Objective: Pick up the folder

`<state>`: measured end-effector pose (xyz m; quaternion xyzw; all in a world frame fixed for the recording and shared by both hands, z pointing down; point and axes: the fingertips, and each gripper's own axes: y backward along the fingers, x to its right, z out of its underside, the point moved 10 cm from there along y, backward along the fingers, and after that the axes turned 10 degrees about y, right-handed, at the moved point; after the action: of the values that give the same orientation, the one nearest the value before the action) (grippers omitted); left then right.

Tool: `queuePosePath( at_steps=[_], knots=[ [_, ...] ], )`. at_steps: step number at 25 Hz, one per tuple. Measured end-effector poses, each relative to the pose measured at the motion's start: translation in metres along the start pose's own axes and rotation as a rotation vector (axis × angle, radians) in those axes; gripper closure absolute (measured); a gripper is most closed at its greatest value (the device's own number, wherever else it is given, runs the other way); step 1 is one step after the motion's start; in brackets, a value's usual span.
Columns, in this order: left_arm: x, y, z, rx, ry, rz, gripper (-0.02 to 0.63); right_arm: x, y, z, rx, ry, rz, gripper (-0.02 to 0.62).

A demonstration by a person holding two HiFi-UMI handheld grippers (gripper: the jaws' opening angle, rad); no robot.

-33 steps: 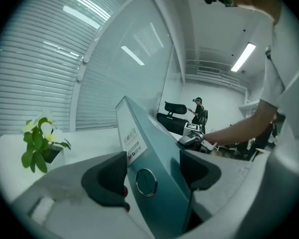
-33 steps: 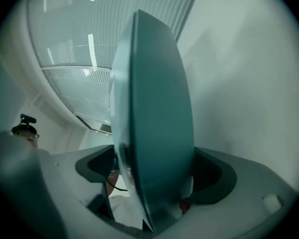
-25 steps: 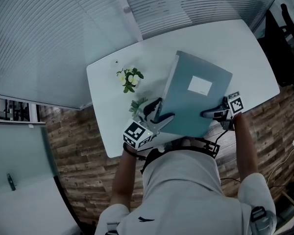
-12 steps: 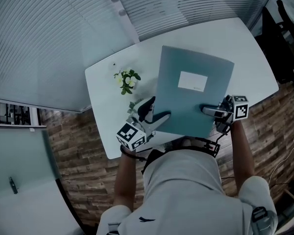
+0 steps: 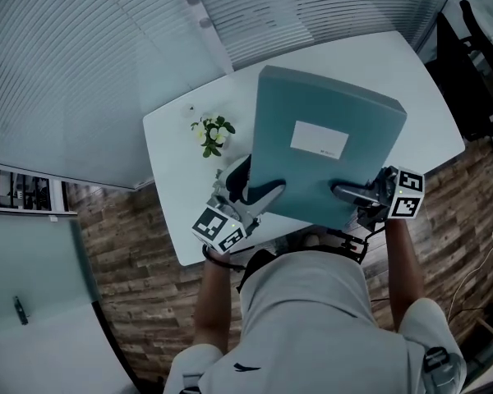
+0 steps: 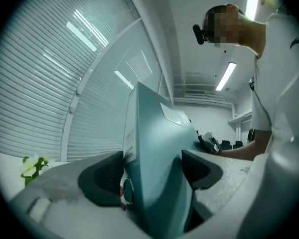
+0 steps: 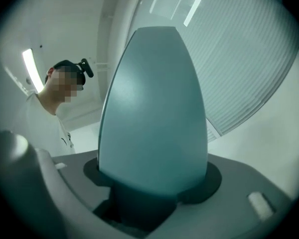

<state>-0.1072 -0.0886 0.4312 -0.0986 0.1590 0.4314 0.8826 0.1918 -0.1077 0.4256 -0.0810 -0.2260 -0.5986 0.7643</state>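
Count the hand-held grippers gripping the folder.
2. The left hand-held gripper, jaws just widening, grips the folder at its near-left spine side; the right hand-held gripper, jaws just tightening, grips its near-right edge. Neither is hidden.

Nothing legible — the white label (image 5: 319, 139) on the folder (image 5: 345, 105) carries print too small to read.

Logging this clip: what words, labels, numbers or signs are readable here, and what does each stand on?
Nothing reads clearly.
White label on the folder cover: faint print, too small to read.
Spine label, left gripper view: blurred, unreadable.
Marker cubes: black-and-white square patterns, no letters.
Logo on the shirt: a small dark mark, no words.
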Motion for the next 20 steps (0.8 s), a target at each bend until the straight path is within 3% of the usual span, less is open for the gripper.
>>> queuePosePath(
  at_steps=[6, 10, 13, 14, 16, 20],
  knots=[
    [0.013, 0.013, -0.004, 0.108, -0.060, -0.090, 0.245, -0.035, -0.006, -0.006, 0.028, 0.162, 0.108, 0.276],
    [0.024, 0.024, -0.010, 0.162, -0.124, -0.169, 0.252, -0.043, -0.005, 0.000, 0.100, 0.119, 0.147, 0.281],
    [0.026, 0.037, -0.014, 0.186, -0.187, -0.285, 0.294, -0.049, -0.002, -0.003, 0.165, 0.098, 0.194, 0.284],
    [0.026, 0.044, -0.015, 0.194, -0.202, -0.330, 0.333, -0.053, -0.001, -0.007, 0.185, 0.113, 0.227, 0.284],
    [0.024, 0.062, -0.017, 0.223, -0.209, -0.407, 0.339, -0.064, 0.004, -0.018, 0.210, 0.179, 0.319, 0.284],
    [0.026, 0.107, -0.019, 0.282, -0.234, -0.592, 0.400, -0.080, 0.015, -0.035, 0.165, 0.418, 0.559, 0.284]
  ],
)
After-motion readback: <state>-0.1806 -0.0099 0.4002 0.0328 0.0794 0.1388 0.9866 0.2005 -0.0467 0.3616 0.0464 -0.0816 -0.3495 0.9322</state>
